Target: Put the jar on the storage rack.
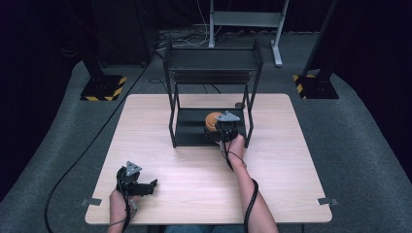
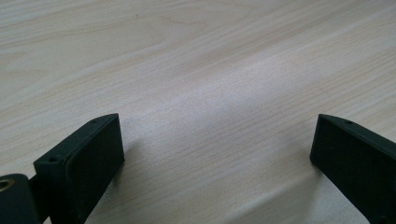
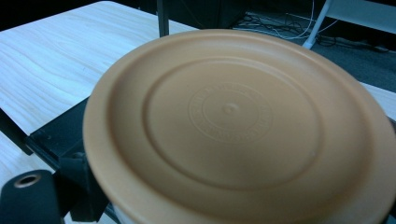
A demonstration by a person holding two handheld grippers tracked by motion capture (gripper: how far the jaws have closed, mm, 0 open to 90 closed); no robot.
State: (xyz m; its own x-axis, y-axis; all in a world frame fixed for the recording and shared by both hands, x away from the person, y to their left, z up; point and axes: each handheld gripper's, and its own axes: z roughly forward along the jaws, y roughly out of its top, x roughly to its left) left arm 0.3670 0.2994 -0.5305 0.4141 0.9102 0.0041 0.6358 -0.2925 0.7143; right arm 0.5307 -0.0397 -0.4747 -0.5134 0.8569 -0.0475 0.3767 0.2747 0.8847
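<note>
The left gripper (image 1: 145, 186) rests low at the near left of the pale wood-grain table (image 1: 194, 170), its flat black jaws wide apart over bare tabletop. Mid-table stands a black metal rack (image 1: 212, 63) with thin square posts. On its lower shelf sits a jar (image 1: 212, 121) with a round, matte orange lid (image 3: 233, 121), smooth plastic with raised concentric rings and a faint embossed centre. The right gripper (image 1: 224, 131) is at the jar; whether its jaws clamp it cannot be told.

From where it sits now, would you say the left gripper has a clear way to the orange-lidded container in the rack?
Probably not: the right gripper and hand already sit at the orange-lidded container on the black rack's lower shelf, blocking the front. The left gripper rests far off, jaws open.
</note>
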